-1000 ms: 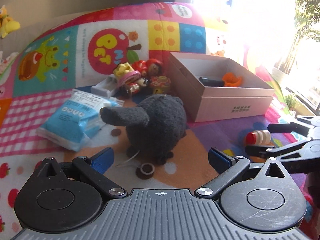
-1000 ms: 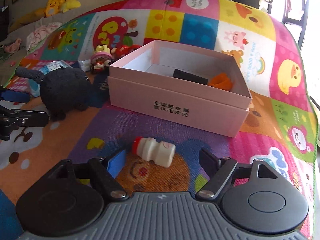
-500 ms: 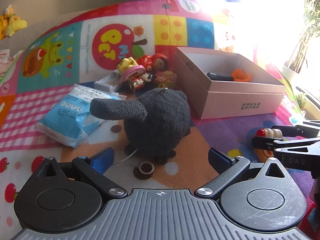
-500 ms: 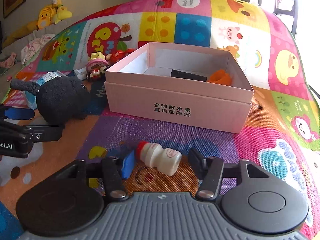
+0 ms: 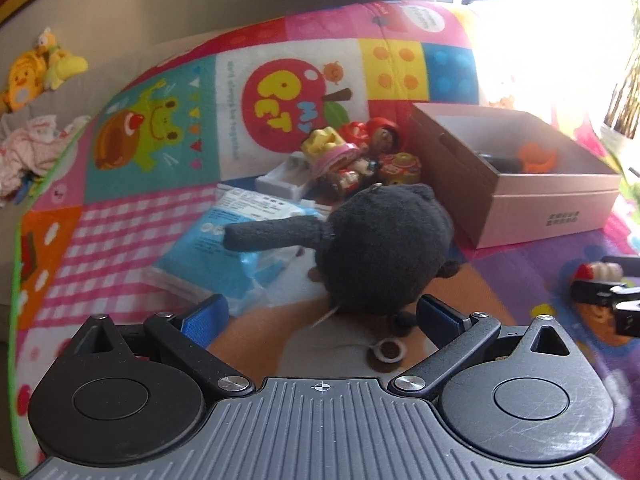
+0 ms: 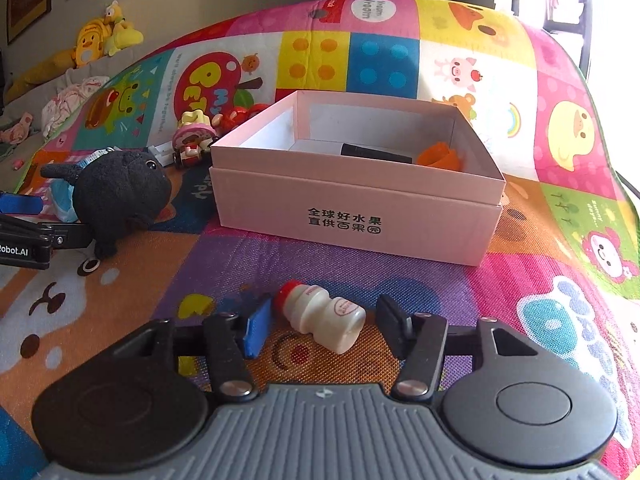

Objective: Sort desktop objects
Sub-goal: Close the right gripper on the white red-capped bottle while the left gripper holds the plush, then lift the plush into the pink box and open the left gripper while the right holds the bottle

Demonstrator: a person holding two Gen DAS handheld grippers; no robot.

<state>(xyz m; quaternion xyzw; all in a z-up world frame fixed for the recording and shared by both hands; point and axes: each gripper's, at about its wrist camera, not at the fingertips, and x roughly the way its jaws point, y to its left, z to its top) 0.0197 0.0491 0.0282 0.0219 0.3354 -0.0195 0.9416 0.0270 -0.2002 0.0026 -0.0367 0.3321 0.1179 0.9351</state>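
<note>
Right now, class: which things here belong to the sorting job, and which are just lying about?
Job:
pink box
small bottle between right gripper fingers
black plush before left gripper
figurines
blue packet

Lying about:
yellow plush toys
play mat

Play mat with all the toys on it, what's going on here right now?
A person is sorting toys with two handheld grippers. The right gripper is open around a small white bottle lying on its side on the mat, not yet clamped. The left gripper is open just behind the black plush toy. The pink box already holds a black item and an orange one.
</note>
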